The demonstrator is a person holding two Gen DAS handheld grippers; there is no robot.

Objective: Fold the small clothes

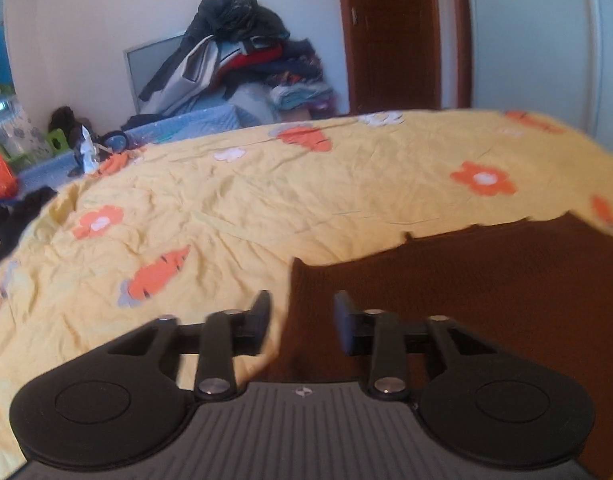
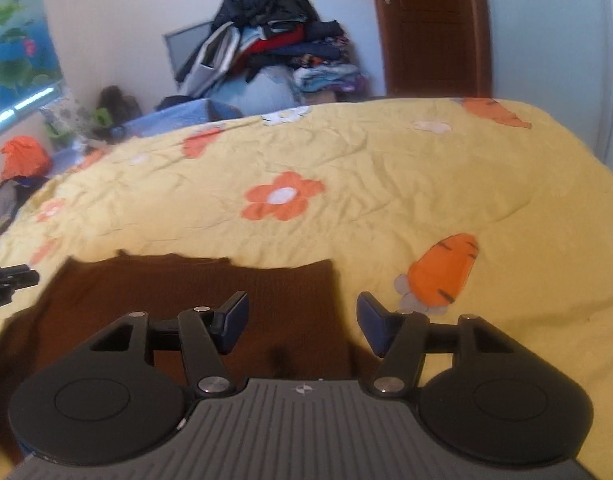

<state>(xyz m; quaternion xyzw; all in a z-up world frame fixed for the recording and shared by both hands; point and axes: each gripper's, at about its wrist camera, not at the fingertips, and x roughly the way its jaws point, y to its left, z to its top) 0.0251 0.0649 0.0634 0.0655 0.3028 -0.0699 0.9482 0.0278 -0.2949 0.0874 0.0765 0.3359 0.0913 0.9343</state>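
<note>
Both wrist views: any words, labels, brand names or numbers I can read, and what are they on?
No readable text in either view.
Left gripper: a small emblem on its ribbed grey body, a symbol, no letters.
Right gripper: the same small emblem, no letters.
Wall poster: only a picture of leaves and flowers; no writing can be made out.
Brown garment: no tag or label shows.

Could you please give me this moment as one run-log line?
stage: between grasps | left claw: open, empty, over garment's left edge | right claw: open, empty, over right edge | brown knit garment: flat on bedsheet
</note>
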